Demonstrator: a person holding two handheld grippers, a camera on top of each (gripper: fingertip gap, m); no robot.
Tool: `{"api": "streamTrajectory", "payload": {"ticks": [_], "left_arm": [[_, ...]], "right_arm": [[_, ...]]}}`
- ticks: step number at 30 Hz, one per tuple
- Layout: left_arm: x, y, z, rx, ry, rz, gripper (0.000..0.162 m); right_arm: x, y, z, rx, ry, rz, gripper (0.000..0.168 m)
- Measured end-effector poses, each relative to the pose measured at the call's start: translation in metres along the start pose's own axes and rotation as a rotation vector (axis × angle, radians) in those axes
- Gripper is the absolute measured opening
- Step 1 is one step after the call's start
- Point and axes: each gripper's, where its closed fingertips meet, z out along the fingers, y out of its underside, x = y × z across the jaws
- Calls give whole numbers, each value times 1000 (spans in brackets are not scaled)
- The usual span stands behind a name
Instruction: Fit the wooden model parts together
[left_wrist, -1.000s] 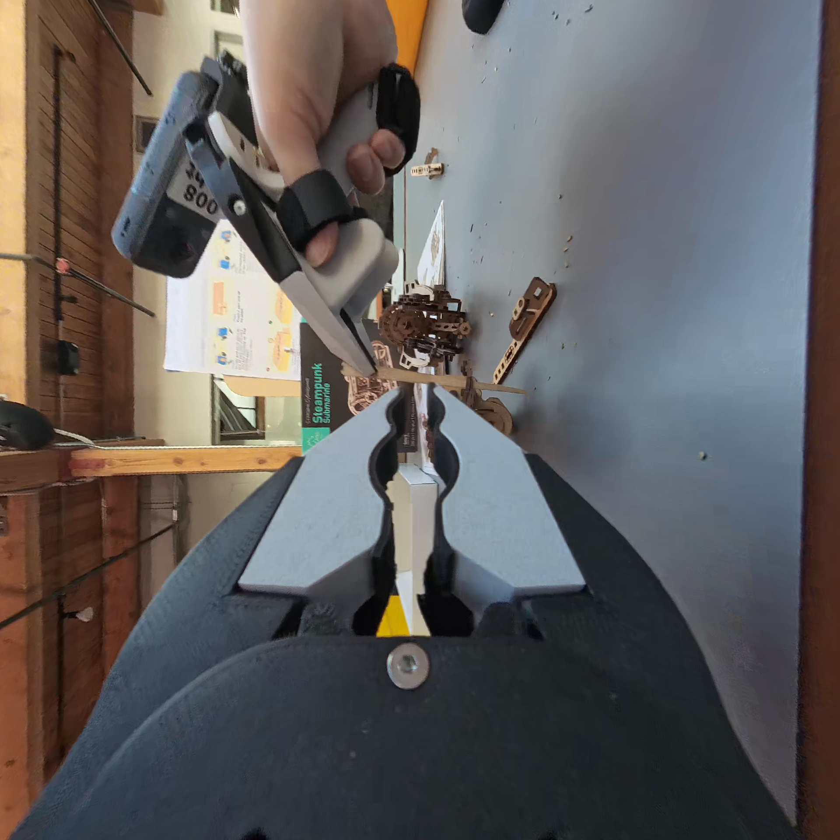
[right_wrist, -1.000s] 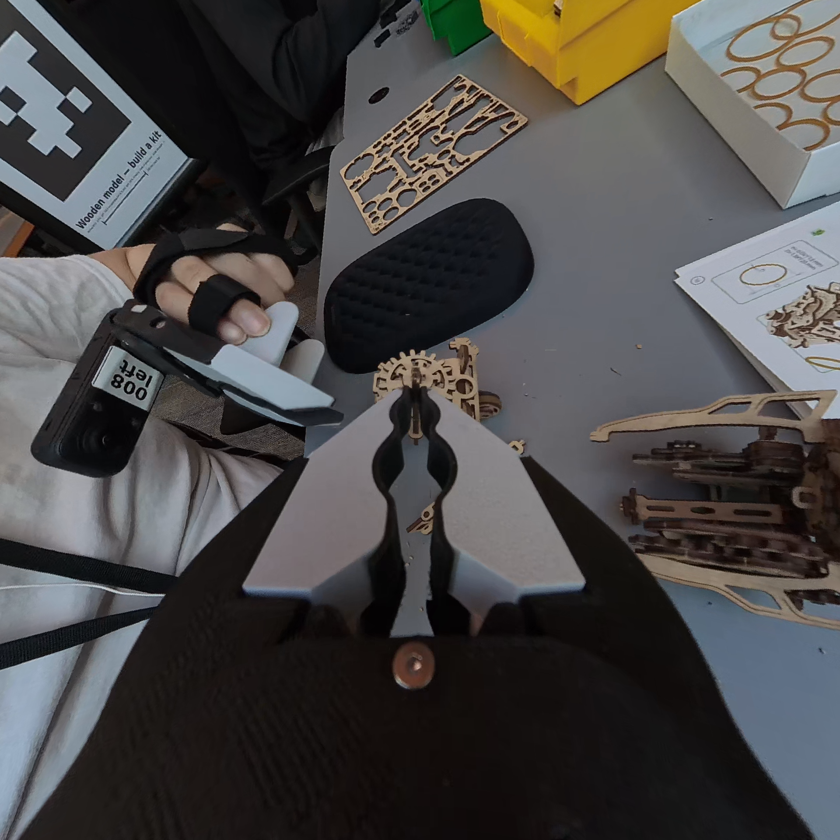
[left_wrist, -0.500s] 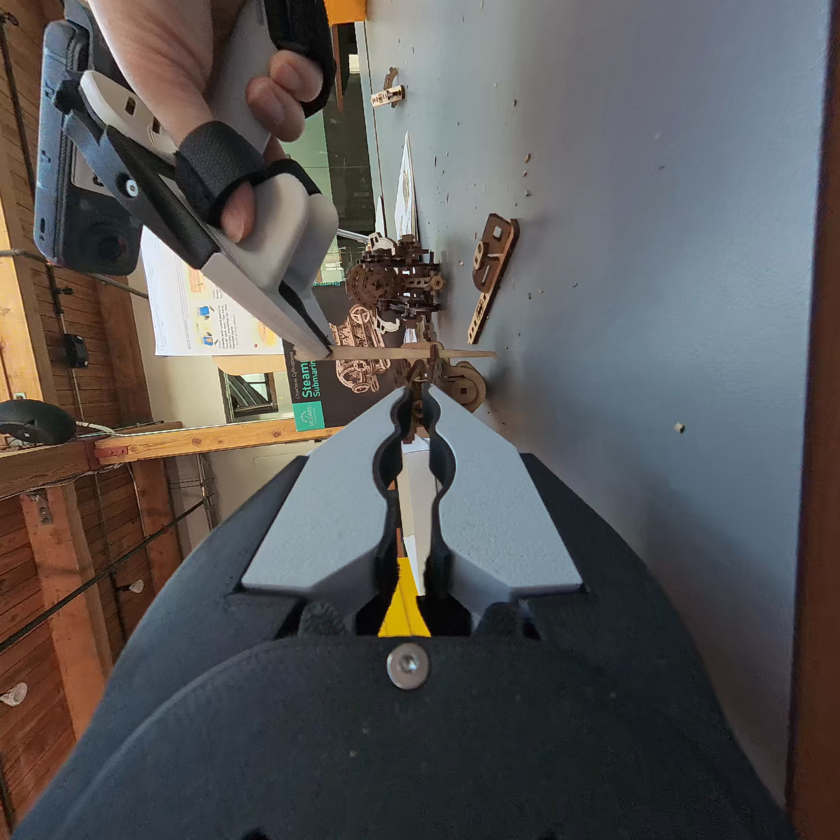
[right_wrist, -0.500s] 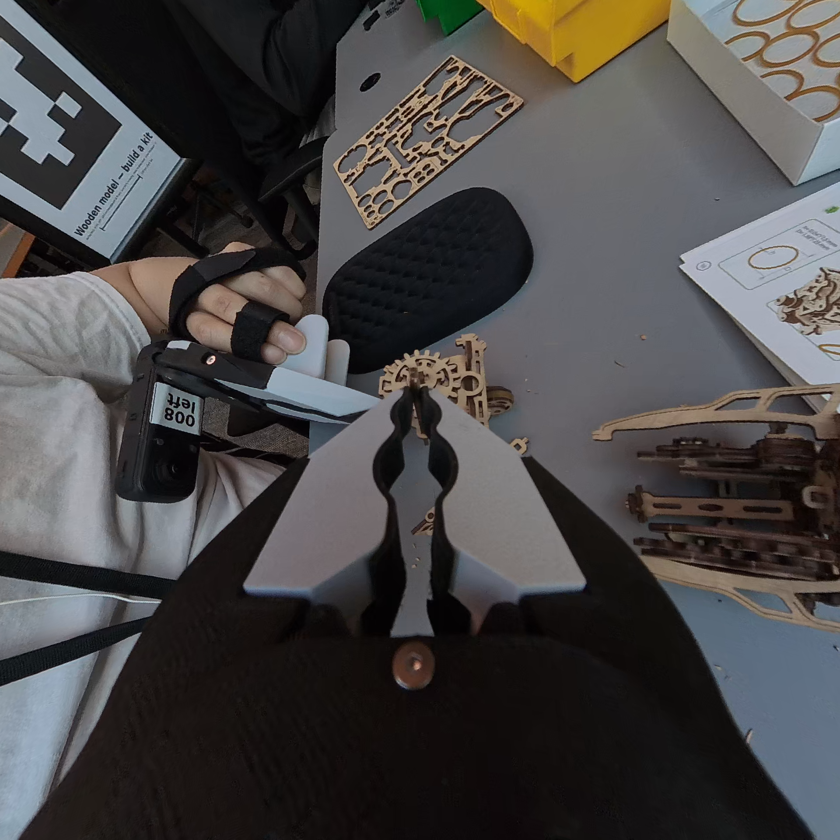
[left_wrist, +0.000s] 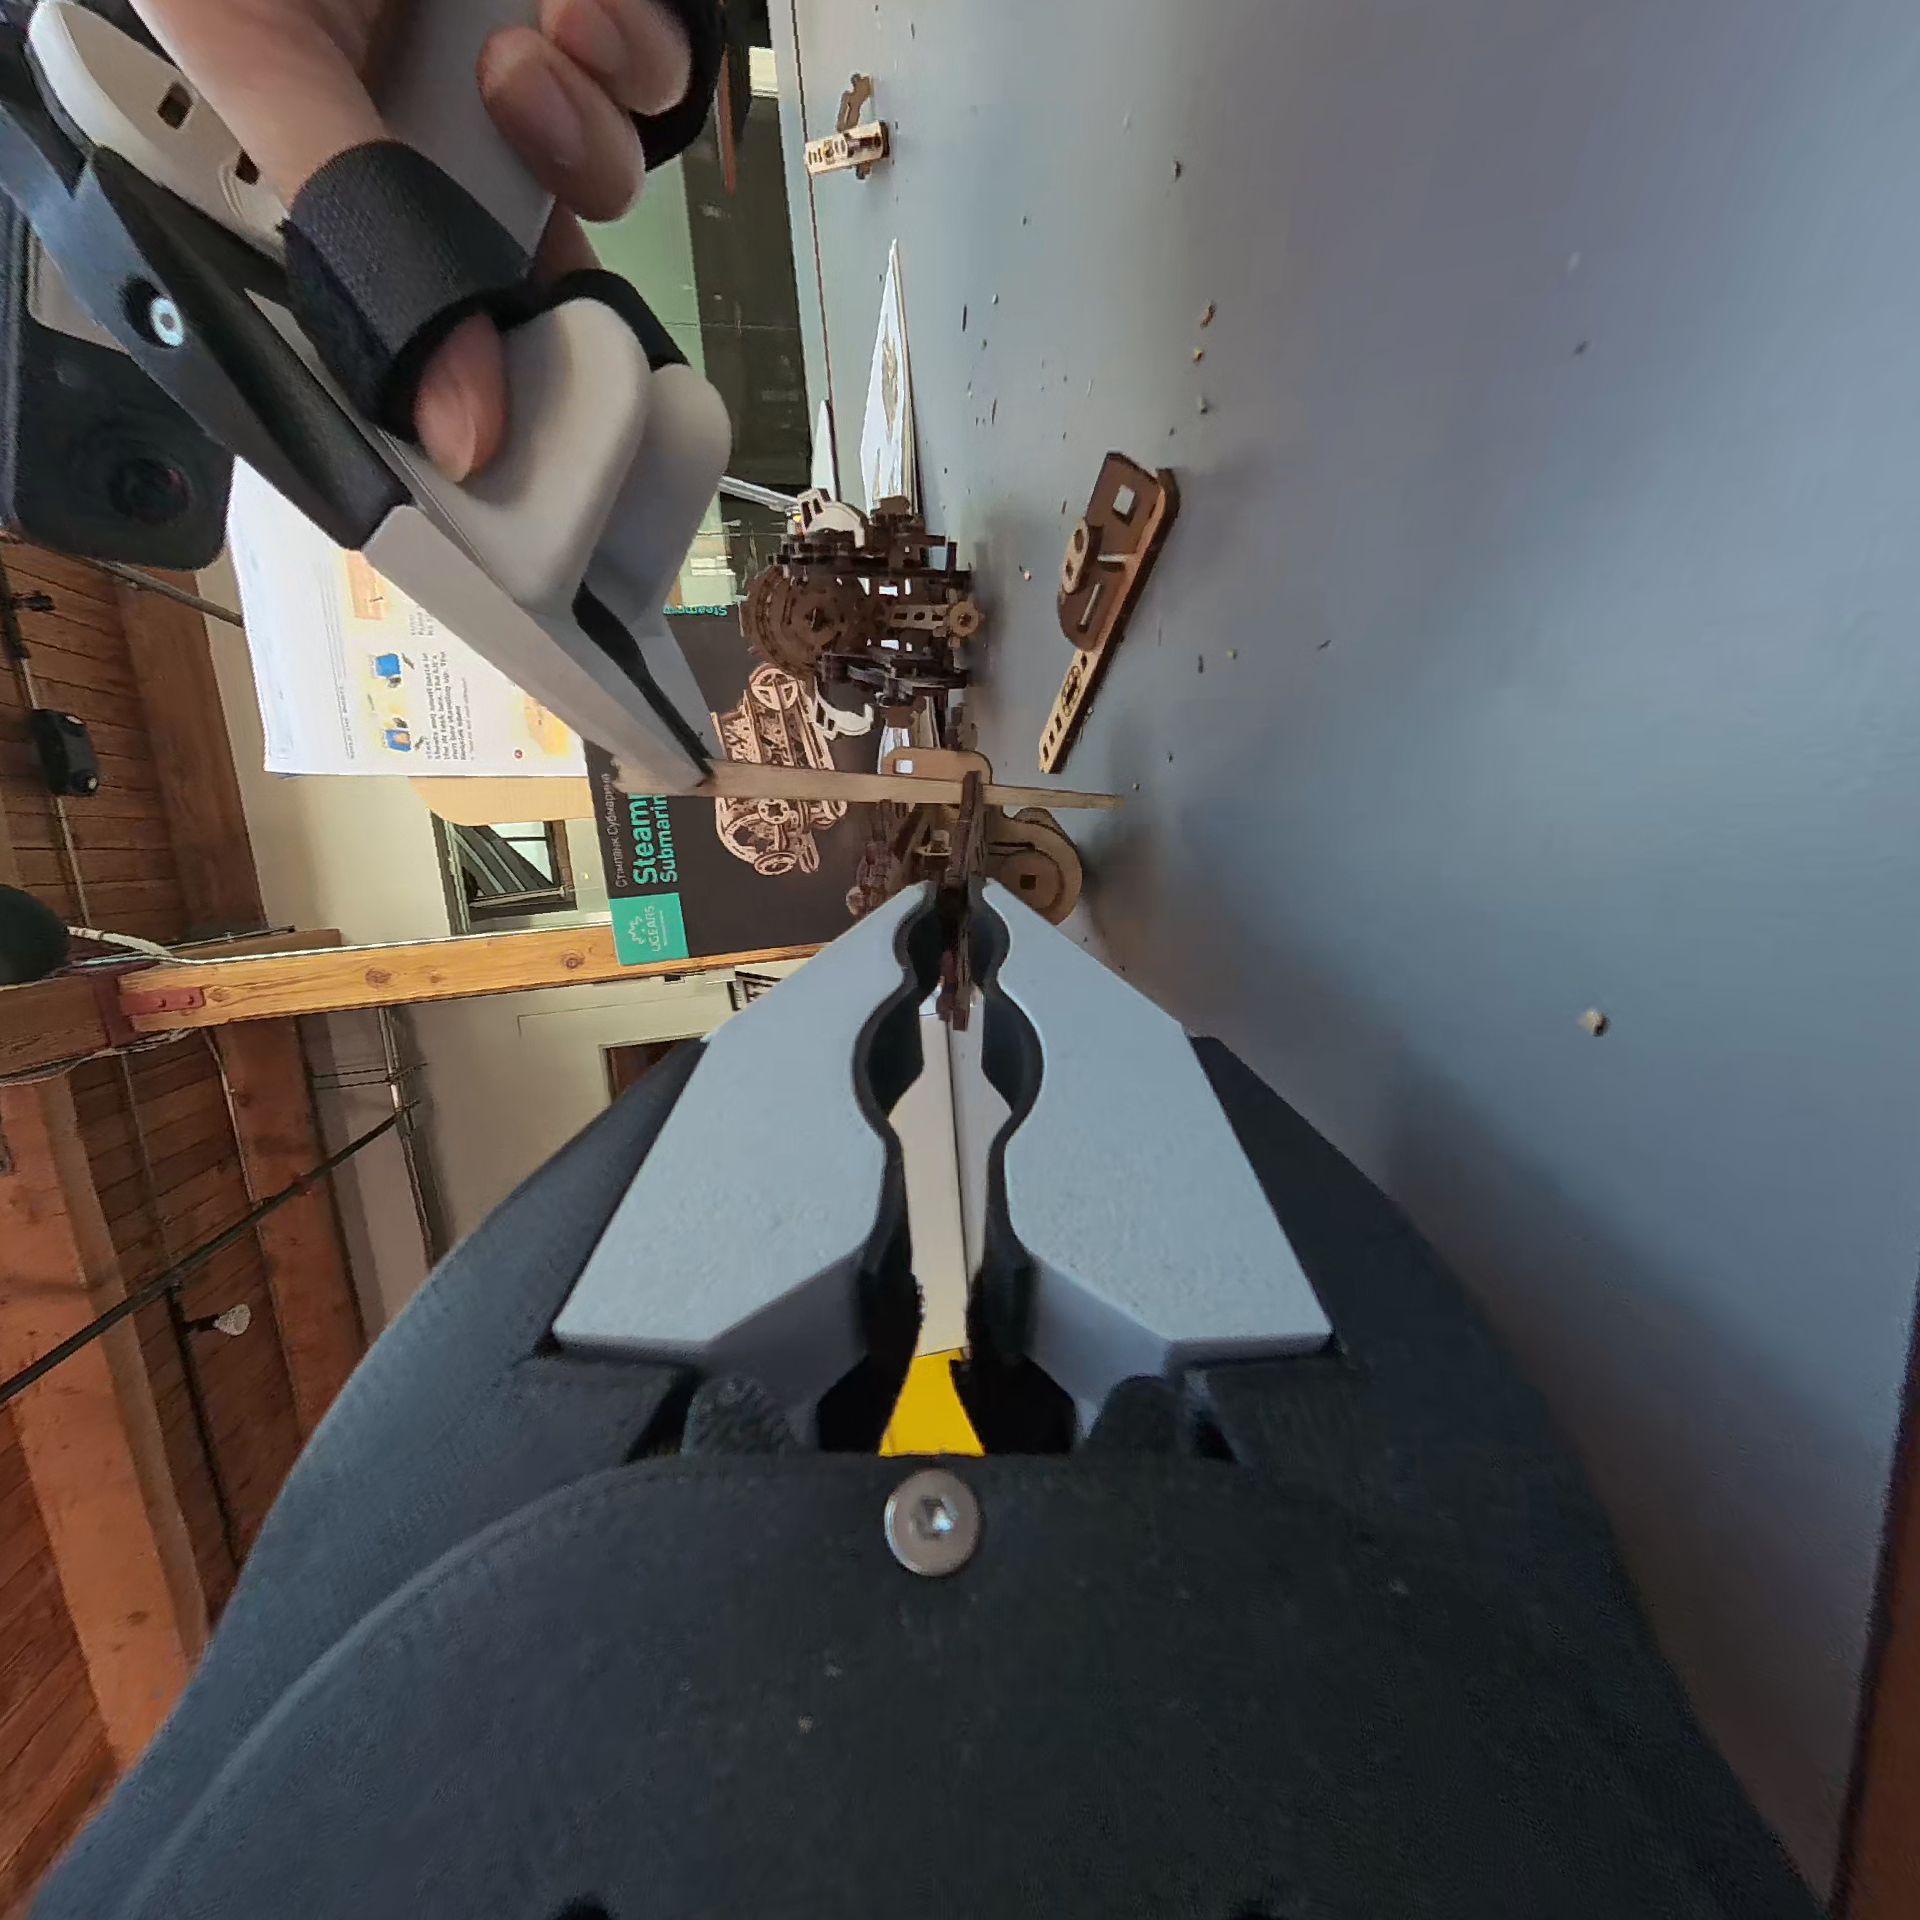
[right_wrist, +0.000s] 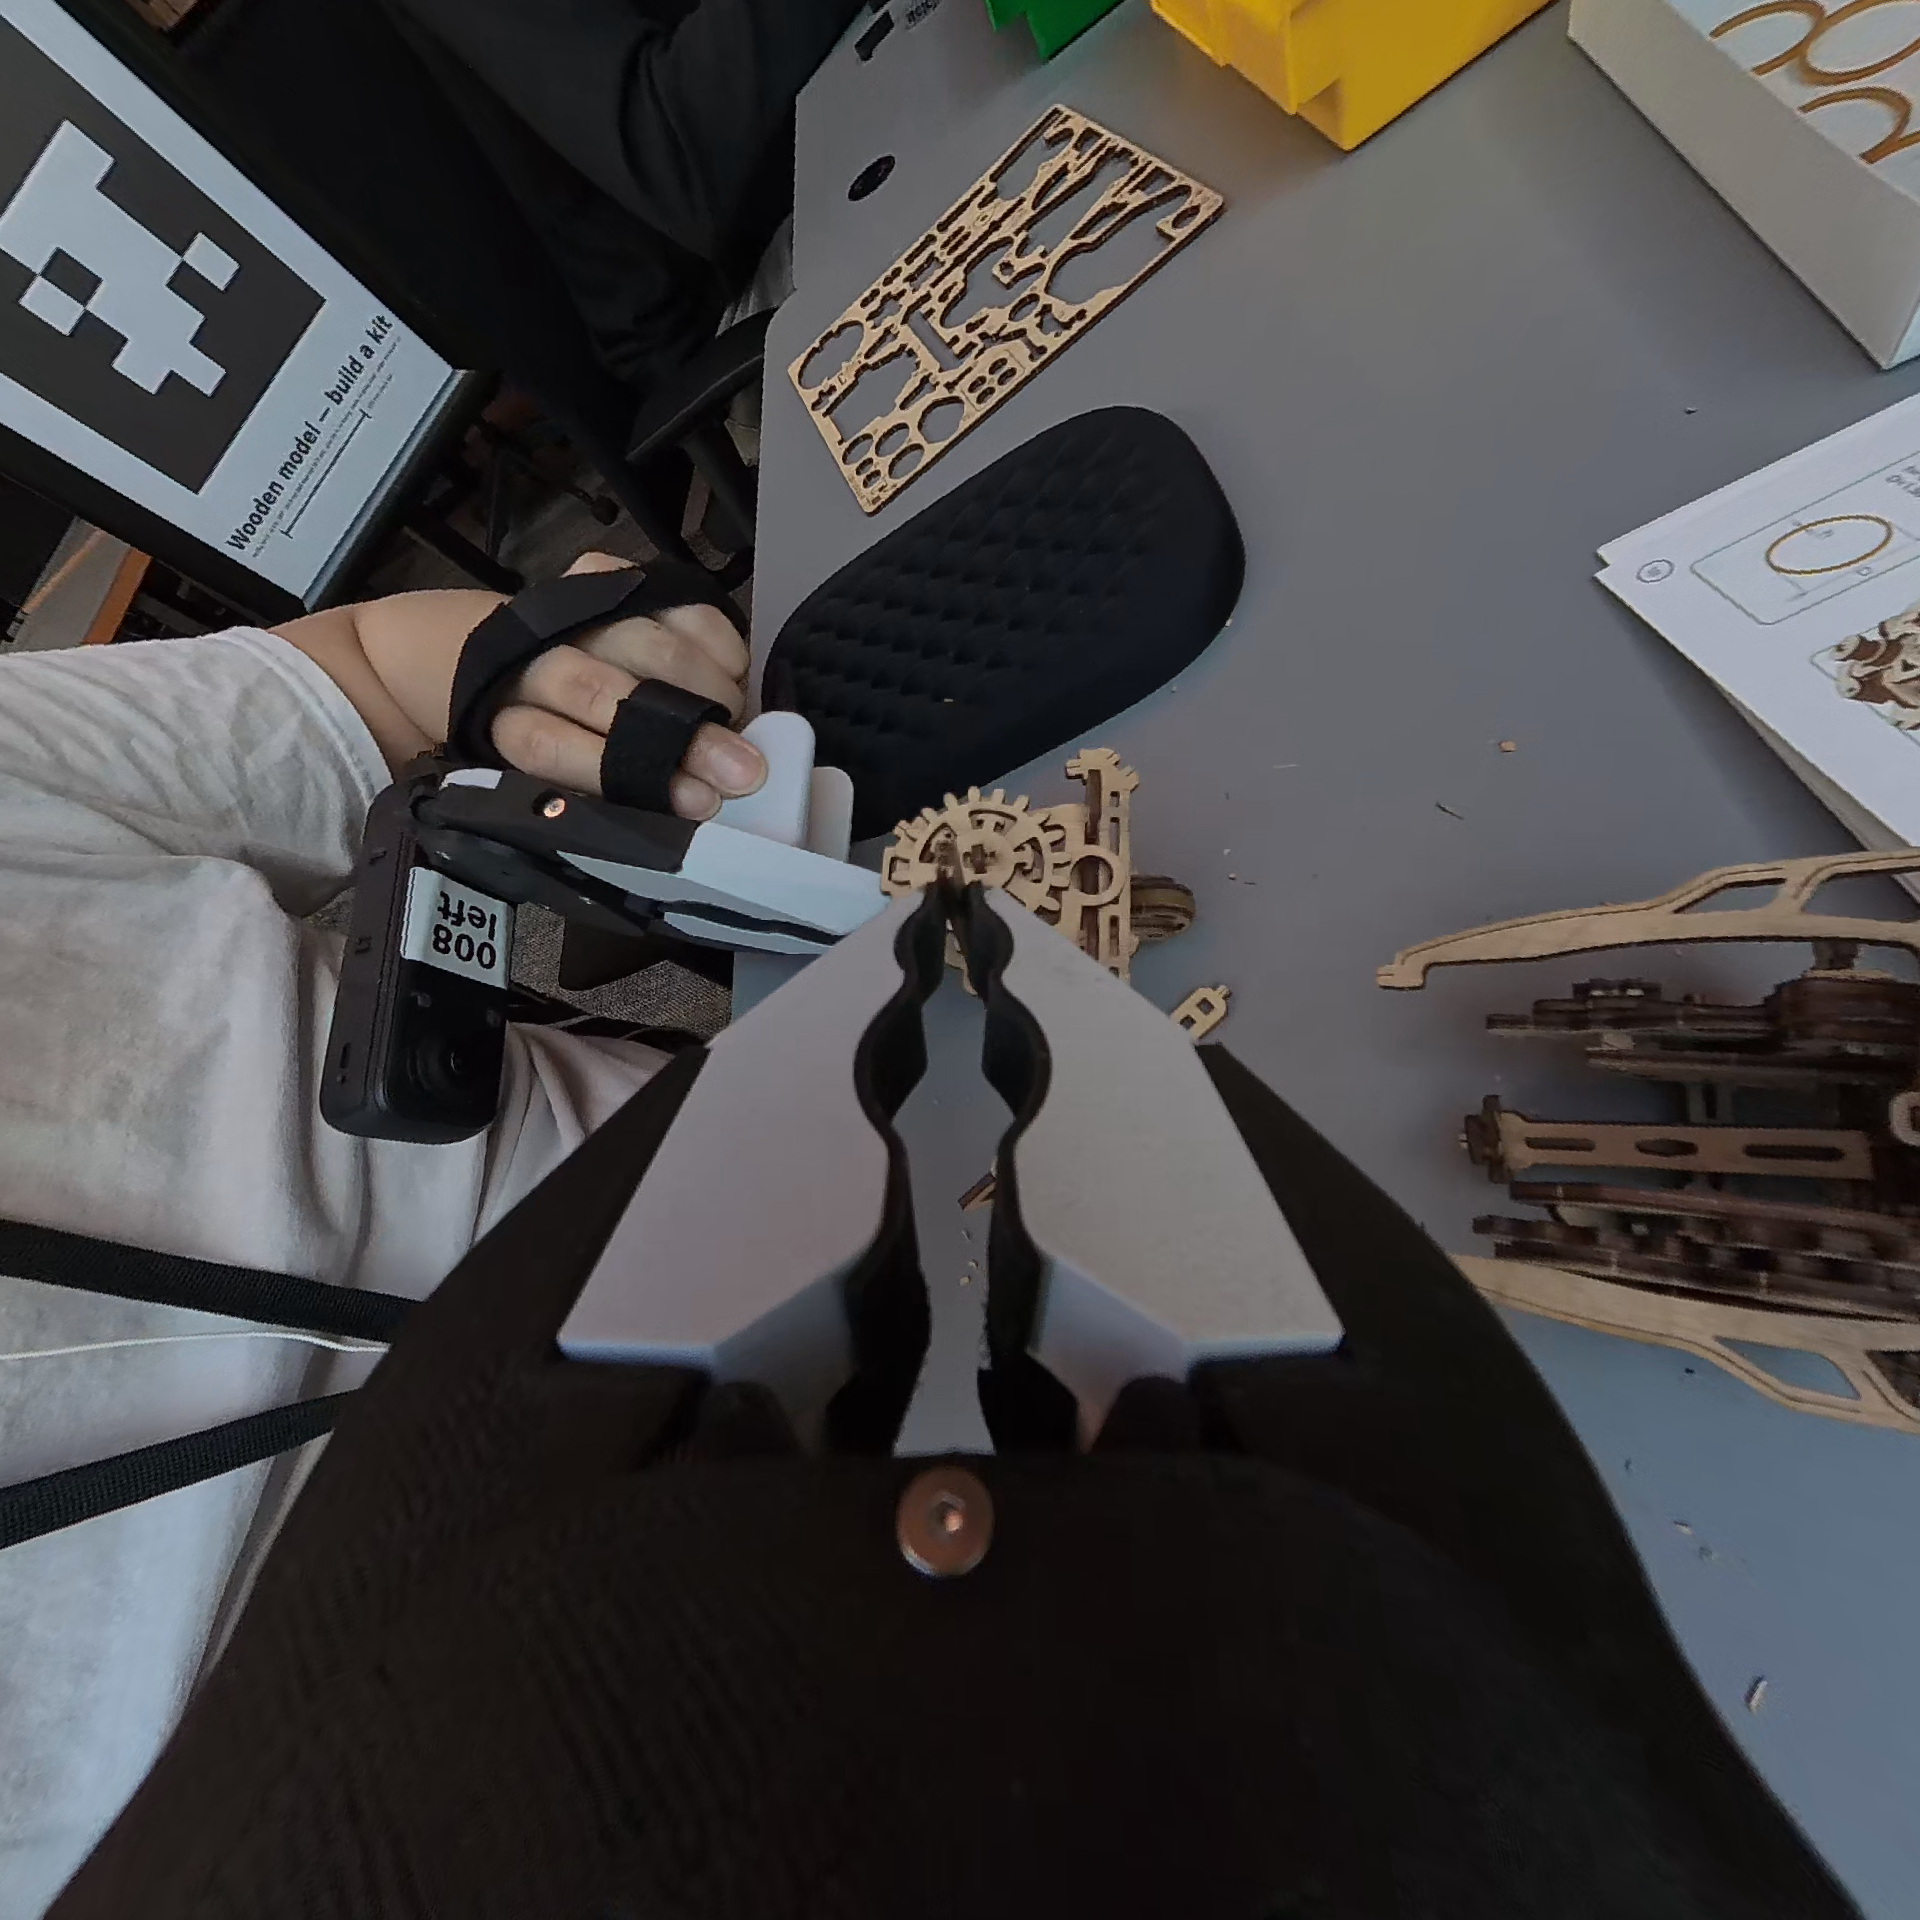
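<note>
My left gripper (left_wrist: 956, 909) is shut on the edge of a small pale wooden gear assembly (right_wrist: 1003, 862) that rests on the grey table (right_wrist: 1455, 520). My right gripper (right_wrist: 951, 894) is shut on a thin wooden stick (left_wrist: 852, 787), held level above the table. The stick crosses the gear assembly (left_wrist: 971, 831) and seems to pass through it, with its far end poking out beyond. In the left wrist view the right gripper (left_wrist: 696, 774) comes in from the upper left. In the right wrist view the left gripper (right_wrist: 862, 920) comes in from the left.
A large part-built dark wooden model (right_wrist: 1714, 1143) lies to the right, also in the left wrist view (left_wrist: 862, 613). Around it are a flat loose part (left_wrist: 1107, 592), a black padded rest (right_wrist: 1008, 613), a punched-out plywood sheet (right_wrist: 997, 312), instruction sheets (right_wrist: 1787, 644), a yellow bin (right_wrist: 1351, 62) and a white box (right_wrist: 1766, 156). The grippers' ends are close to 6 cm from one another.
My left gripper has moved in from the left until its tips reach the gear assembly. My right gripper has kept hold of the stick over the gear and shifted slightly.
</note>
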Motion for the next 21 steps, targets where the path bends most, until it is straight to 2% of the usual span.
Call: {"api": "streamTrajectory", "payload": {"ticks": [8,21], "left_arm": [[-2,5,2,-15,69,-130,1],[-1,2,1,8,74,-117,2]], "right_arm": [[1,-5,-1,24,40,-68,2],[2,7,-7,35,71,-70,2]]}}
